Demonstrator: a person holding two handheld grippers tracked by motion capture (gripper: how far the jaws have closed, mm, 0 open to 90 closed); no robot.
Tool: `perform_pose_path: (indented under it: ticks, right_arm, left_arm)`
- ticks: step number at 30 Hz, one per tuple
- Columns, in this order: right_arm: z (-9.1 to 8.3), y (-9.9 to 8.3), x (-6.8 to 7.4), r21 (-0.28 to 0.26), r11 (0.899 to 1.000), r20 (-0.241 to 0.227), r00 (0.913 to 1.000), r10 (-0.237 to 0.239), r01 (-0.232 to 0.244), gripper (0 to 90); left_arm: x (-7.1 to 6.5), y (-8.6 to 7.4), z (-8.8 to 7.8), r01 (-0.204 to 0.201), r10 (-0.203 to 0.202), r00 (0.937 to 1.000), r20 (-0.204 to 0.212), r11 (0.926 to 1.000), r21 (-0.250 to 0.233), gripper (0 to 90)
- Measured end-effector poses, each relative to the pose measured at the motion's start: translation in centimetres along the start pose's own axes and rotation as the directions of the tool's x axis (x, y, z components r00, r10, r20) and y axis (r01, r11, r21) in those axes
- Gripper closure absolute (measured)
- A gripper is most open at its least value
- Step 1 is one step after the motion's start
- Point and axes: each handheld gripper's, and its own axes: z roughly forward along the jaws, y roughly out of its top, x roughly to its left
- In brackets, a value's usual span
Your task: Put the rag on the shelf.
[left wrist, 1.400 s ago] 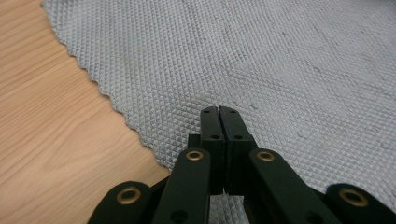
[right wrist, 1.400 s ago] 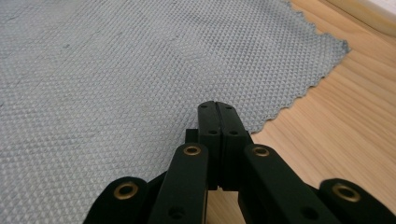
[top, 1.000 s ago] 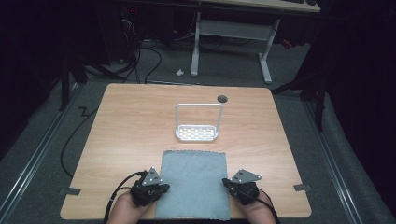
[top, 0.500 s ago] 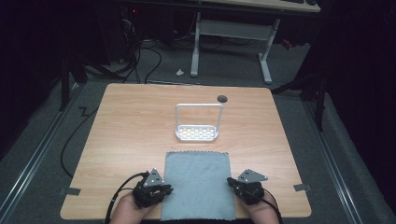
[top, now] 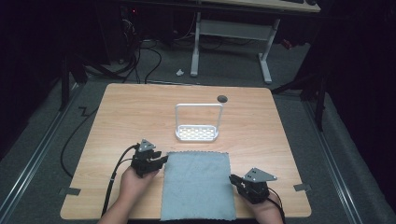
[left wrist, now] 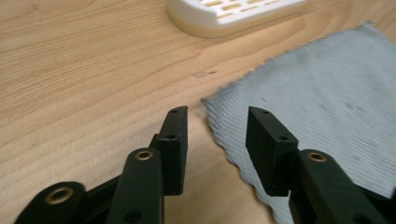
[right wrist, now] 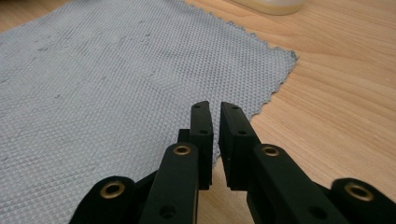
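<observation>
Bench [top: 116, 116]: light wood top, person's forearms entering from the near edge, one gripper in each hand.

Cloth [top: 197, 185]: grey woven rectangle, lying flat and unfolded at the near middle of the bench, its near edge at the bench edge, its far edge just short of the white rack [top: 197, 122]. No fold or lift visible in it yet.

Change over the last second: the left gripper [top: 158, 162] has travelled away from the person along the cloth's left side and now sits at its far-left corner; a second ago it was level with the right one, lower on that edge. The right gripper [top: 236, 179] has barely shifted and stays at the right edge, about midway along. Reading: the left hand is lining up on a corner for a pick, probably the start of a fold; the right has not yet matched it.

Left gripper, own view: fingers [left wrist: 175, 140] spread apart, nothing between them but bench and the scalloped cloth edge. The far-left cloth corner [left wrist: 210, 100] lies just ahead of the gap, slightly toward the right finger. Not touching.

Right gripper [right wrist: 215, 140], own view: fingers [right wrist: 201, 135] nearly together, a thin slit left, gripping nothing. Cloth edge [right wrist: 261, 107] passes just under and ahead of the tips; far-right corner lies well ahead.
</observation>
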Motion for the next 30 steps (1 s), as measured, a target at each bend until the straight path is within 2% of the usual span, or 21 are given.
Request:
perform_pose_path:
  ticks: [4, 5, 12, 17, 19, 22, 23, 26, 28, 30]
  right_arm:
    - [0.0, 0.0, 0.0, -0.001, 1.0, -0.004, 1.0, -0.004, 0.004, 84.3]
    - [0.0, 0.0, 0.0, -0.002, 1.0, -0.004, 1.0, -0.003, 0.003, 84.2]
    - [0.3, 0.0, 0.0, 0.0, 1.0, 0.002, 1.0, 0.001, -0.001, 82.9]
    - [0.7, 0.1, -0.1, -0.001, 1.0, 0.028, 0.9994, 0.019, -0.019, 79.3]
    - [0.9, -0.1, -0.2, -0.002, 0.999, 0.039, 0.9985, 0.039, -0.039, 78.9]
    - [0.9, -0.1, 0.0, -0.001, 0.999, 0.054, 0.9974, 0.049, -0.049, 75.6]
    - [1.0, 0.2, -0.1, -0.018, 0.998, 0.059, 0.9961, 0.066, -0.065, 73.5]
    - [1.5, 1.5, -0.7, -0.013, 0.995, 0.06, 0.9936, 0.096, -0.096, 71.4]
    - [2.3, 2.7, -1.3, -0.009, 0.996, 0.08, 0.9931, 0.085, -0.085, 69.1]
    - [3.5, 3.8, -2.4, -0.011, 0.991, 0.084, 0.9875, 0.134, -0.133, 68.6]
  left_arm:
    - [0.1, 0.2, 0.6, -0.005, 0.005, 0.9999, -0.014, 1.0, -0.007, 64.1]
    - [0.2, 0.2, 0.9, 0.012, -0.012, 0.9997, -0.02, 0.9999, -0.003, 65.3]
    - [-0.5, 0.0, 1.3, -0.037, 0.036, 0.9987, -0.035, 0.9992, -0.016, 72.5]
    - [-0.4, 0.0, 1.4, -0.008, 0.008, 1.0, 0.002, 0.9998, -0.018, 79.8]
    - [-0.6, -0.1, 1.5, -0.031, 0.03, 0.9995, -0.007, 0.9994, -0.016, 84.6]
    - [-0.8, -0.1, 1.5, -0.042, 0.042, 0.9991, -0.012, 0.999, -0.015, 88.5]
    - [-0.8, -0.1, 1.5, -0.039, 0.039, 0.9992, -0.011, 0.9991, -0.014, 88.6]
    - [-0.8, -0.1, 1.5, -0.042, 0.041, 0.999, -0.014, 0.999, -0.016, 88.7]
    - [-0.8, -0.1, 1.5, -0.041, 0.041, 0.9991, -0.014, 0.999, -0.016, 88.7]
    - [-0.8, -0.1, 1.5, -0.04, 0.04, 0.9991, -0.013, 0.9991, -0.015, 88.7]
